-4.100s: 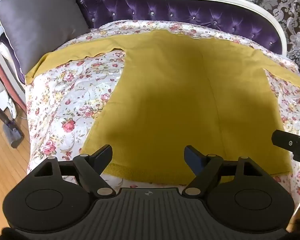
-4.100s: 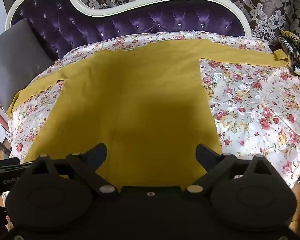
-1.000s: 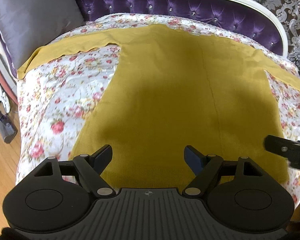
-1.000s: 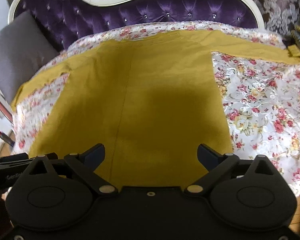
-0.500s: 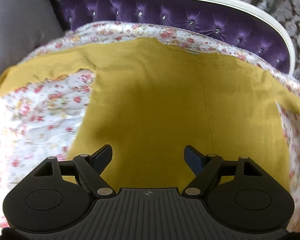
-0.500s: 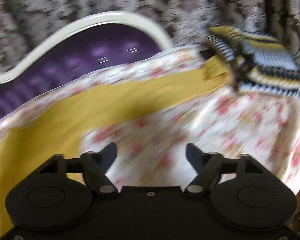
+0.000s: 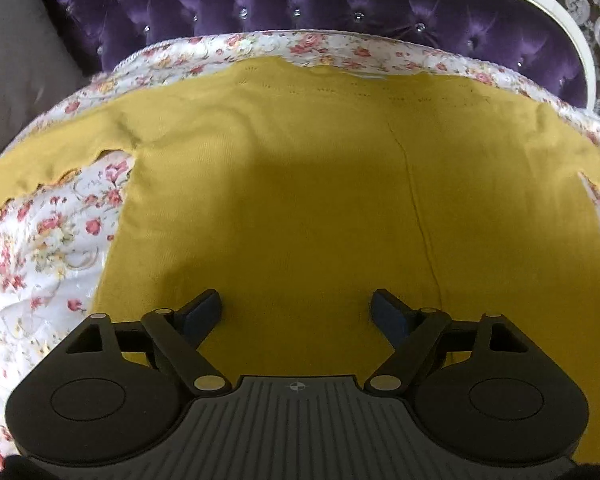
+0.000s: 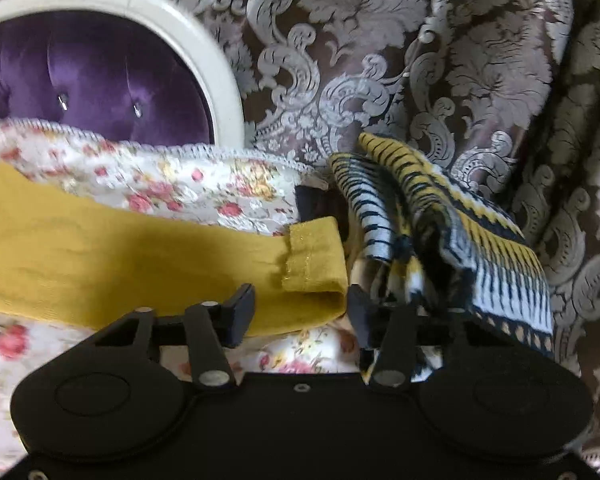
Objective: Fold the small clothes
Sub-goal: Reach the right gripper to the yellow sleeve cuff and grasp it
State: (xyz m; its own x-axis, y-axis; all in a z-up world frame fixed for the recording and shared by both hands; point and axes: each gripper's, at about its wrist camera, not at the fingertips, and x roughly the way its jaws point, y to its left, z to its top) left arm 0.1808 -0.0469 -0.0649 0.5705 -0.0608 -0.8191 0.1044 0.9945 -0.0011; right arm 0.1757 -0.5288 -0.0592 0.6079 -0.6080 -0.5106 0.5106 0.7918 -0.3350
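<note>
Between my right gripper's (image 8: 300, 312) parted fingers lies the cuff end of the mustard sweater's right sleeve (image 8: 312, 256), not yet pinched; its long axis runs leftward across the floral bedspread (image 8: 204, 184) toward the body, so I judge the fold goes that way. Beyond it sits a striped knit (image 8: 452, 240). My left gripper (image 7: 296, 312), fingers wide apart and empty, hangs over the sweater's body (image 7: 300, 184), farther from that cuff.
</note>
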